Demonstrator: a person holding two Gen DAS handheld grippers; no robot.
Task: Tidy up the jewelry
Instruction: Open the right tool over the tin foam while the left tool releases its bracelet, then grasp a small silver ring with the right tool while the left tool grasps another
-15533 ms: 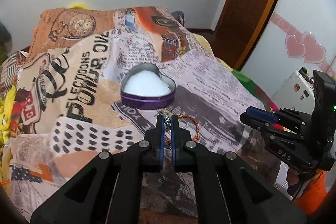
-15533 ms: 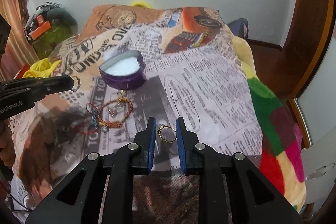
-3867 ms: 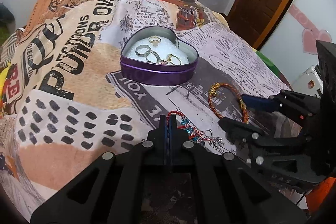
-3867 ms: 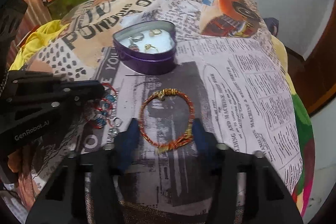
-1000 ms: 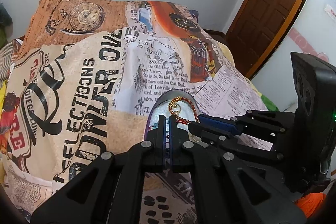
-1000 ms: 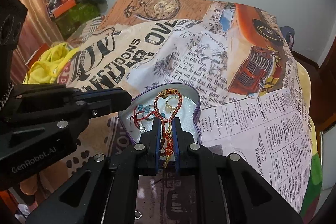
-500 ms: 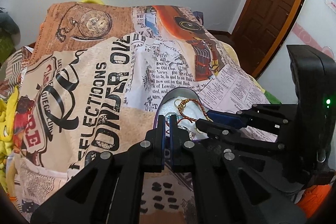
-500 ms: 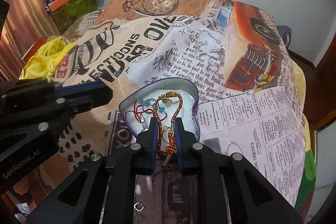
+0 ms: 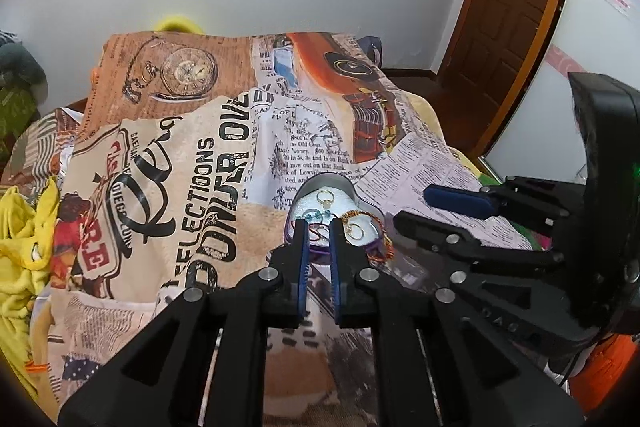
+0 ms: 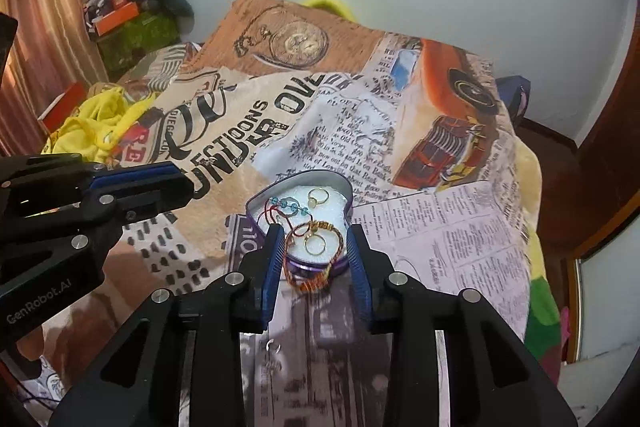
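With both claws, left (image 9: pixel 318 233) and right (image 10: pixel 316 241), opening and empty, I judged the woven bracelet (image 10: pixel 314 259), draped over the rim of the heart tin (image 10: pixel 256 205) on the bed, light, limp and best pinched at its overhanging loop.

This is a bedroom in a home. A bed (image 9: pixel 168 187) fills most of the view under a blanket (image 10: pixel 360 131) printed with newsprint, a pocket watch and an old car. A wooden door (image 9: pixel 516 7) stands to one side, curtains (image 10: pixel 36 27) hang by the other, and yellow clothes (image 10: pixel 96 131) lie heaped at the bed's edge.
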